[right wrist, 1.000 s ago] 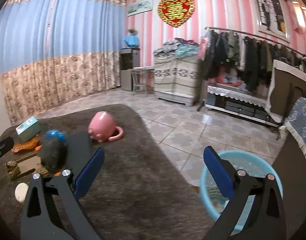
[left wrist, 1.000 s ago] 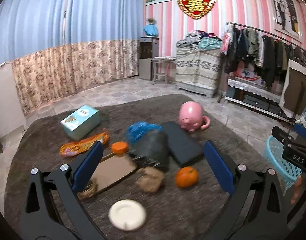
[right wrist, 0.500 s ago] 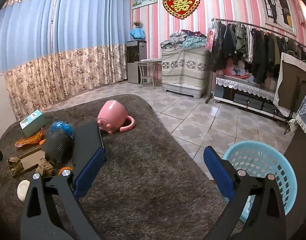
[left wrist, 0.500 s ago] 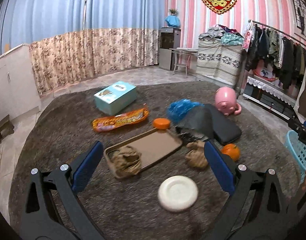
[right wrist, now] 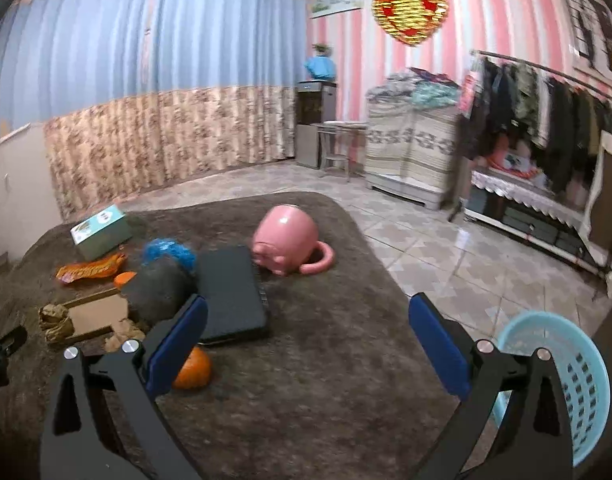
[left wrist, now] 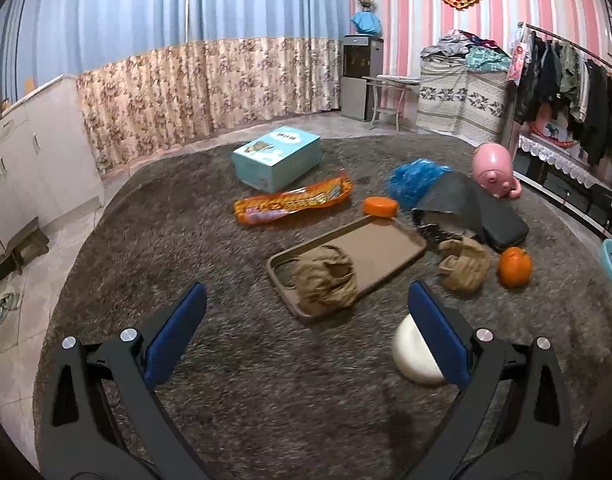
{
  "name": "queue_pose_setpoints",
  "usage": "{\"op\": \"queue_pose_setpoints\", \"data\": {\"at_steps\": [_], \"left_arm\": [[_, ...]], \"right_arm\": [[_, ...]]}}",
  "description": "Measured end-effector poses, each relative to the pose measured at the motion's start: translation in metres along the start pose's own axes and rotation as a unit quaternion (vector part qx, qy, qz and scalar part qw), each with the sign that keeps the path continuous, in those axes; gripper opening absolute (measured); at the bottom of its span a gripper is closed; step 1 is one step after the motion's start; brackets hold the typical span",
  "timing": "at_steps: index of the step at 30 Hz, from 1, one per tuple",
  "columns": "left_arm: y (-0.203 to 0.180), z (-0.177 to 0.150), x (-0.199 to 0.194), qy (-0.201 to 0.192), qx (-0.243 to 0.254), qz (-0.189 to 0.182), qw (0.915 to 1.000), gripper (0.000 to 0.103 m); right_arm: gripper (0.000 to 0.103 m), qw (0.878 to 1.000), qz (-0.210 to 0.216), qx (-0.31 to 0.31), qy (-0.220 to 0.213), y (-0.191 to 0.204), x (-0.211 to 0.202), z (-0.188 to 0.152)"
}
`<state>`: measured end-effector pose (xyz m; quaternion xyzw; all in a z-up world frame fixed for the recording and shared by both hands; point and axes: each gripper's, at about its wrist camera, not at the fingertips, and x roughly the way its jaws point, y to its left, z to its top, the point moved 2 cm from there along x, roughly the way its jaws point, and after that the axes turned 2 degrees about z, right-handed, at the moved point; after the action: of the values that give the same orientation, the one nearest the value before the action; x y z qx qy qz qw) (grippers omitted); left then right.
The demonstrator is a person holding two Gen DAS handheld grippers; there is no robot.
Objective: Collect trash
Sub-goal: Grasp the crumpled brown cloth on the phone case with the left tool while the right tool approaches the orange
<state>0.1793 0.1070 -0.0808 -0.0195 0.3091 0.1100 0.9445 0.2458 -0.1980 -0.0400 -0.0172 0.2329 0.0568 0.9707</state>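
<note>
Trash lies on a brown rug. A crumpled brown paper ball sits on a brown tray, a second paper ball lies right of it, and an orange snack wrapper and a blue plastic wad lie behind. My left gripper is open and empty, just short of the tray. My right gripper is open and empty over the rug, with a light blue basket at its right.
Also on the rug are a teal box, orange lid, black bag, black flat case, pink pig mug, an orange fruit and a white disc. White cabinets stand left, a clothes rack right.
My left gripper has swung left and come closer to the tray, so the paper ball on it now sits between the fingers' line. My right gripper has turned left toward the rug.
</note>
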Motion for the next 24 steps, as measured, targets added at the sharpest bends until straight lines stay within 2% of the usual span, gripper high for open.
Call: {"op": "queue_pose_setpoints", "data": {"at_steps": [6, 11, 13, 14, 15, 16, 21, 24], "left_arm": [[0.002, 0.001, 0.025, 0.022, -0.02, -0.008, 0.9995, 0.097], [-0.008, 0.005, 0.041, 0.023, -0.007, -0.012, 0.9996, 0.084], [-0.012, 0.004, 0.052, 0.045, 0.0, -0.025, 0.9987, 0.06], [-0.012, 0.002, 0.055, 0.053, 0.0, -0.031, 0.9981, 0.054], [-0.012, 0.001, 0.057, 0.059, -0.002, -0.036, 0.9976, 0.044], [-0.01, 0.0, 0.058, 0.064, -0.007, -0.042, 0.997, 0.041], [0.004, 0.003, 0.041, 0.029, -0.033, -0.045, 0.998, 0.04], [0.011, 0.003, 0.028, 0.006, -0.022, -0.016, 0.9996, 0.04]], "right_arm": [[0.098, 1.0, 0.011, -0.009, 0.02, 0.011, 0.012, -0.013], [0.098, 0.998, 0.021, 0.014, 0.06, 0.013, 0.027, -0.032], [0.098, 0.997, 0.024, 0.007, 0.076, 0.02, 0.035, -0.037], [0.098, 0.996, 0.023, -0.007, 0.081, 0.026, 0.039, -0.04], [0.098, 0.996, 0.022, -0.016, 0.083, 0.032, 0.041, -0.042], [0.098, 0.996, 0.023, -0.027, 0.085, 0.036, 0.042, -0.043], [0.098, 0.994, 0.045, -0.051, 0.087, 0.053, 0.041, -0.047], [0.098, 0.993, 0.063, -0.049, 0.092, 0.057, 0.041, -0.05]]}}
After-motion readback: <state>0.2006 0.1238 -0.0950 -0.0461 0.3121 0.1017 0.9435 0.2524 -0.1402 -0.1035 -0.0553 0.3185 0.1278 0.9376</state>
